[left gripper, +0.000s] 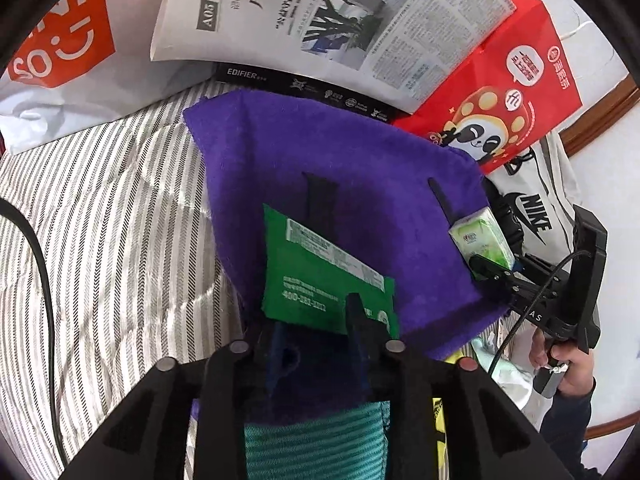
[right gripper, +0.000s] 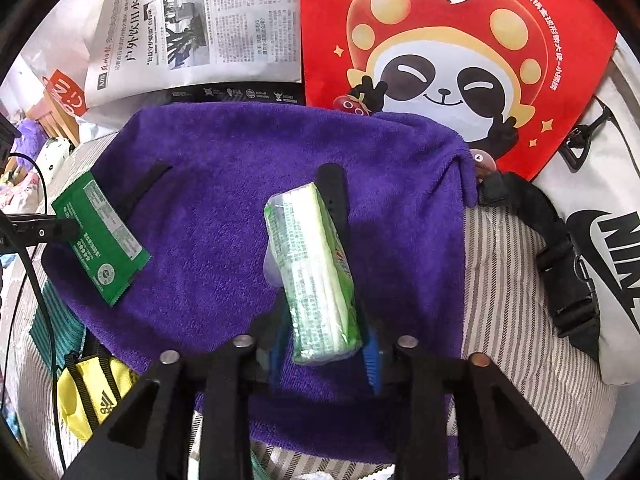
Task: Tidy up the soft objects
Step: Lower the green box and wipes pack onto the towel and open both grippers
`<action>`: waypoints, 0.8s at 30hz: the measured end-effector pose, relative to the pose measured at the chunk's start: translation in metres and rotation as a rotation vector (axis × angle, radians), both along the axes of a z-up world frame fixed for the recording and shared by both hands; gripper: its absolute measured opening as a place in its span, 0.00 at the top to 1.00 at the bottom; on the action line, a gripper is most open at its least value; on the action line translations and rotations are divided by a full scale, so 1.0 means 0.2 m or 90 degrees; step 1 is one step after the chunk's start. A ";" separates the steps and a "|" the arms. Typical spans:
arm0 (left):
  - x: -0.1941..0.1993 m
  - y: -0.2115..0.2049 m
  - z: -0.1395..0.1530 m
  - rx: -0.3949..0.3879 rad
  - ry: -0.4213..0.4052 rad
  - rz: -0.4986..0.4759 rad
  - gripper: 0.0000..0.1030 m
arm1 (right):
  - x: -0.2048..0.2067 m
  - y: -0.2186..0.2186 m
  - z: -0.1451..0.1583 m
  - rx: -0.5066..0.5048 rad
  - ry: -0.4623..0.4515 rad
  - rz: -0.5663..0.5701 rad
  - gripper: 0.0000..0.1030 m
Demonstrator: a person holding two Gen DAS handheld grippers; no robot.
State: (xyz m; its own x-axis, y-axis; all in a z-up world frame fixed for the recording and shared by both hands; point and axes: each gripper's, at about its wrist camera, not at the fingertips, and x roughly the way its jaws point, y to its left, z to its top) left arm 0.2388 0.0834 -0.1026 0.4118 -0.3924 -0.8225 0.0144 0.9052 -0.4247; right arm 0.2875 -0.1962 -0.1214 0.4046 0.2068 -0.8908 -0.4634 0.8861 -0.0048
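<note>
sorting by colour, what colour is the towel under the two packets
Deep purple towel, clearest in the right wrist view.

A fuzzy purple terry towel (right gripper: 248, 200) lies on striped woven bedding (left gripper: 100, 208), bearing a glossy plastic-wrapped tissue pack (right gripper: 316, 272).

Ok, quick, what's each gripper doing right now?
Left gripper: open, green sachet loose between its jaws on the purple towel.
Right gripper: open, tissue pack between its jaws, not pinched.
</note>
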 end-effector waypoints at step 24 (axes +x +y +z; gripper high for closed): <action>-0.46 0.14 0.13 0.029 -0.010 0.030 0.50 | -0.36 -0.18 0.31 0.019 -0.091 -0.021 0.57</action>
State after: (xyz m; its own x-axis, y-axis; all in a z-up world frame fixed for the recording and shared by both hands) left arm 0.1466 0.1120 -0.0763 0.4420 -0.3349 -0.8322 -0.0226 0.9233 -0.3835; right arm 0.2164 -0.2327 -0.0591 0.5340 0.2171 -0.8171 -0.4303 0.9017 -0.0417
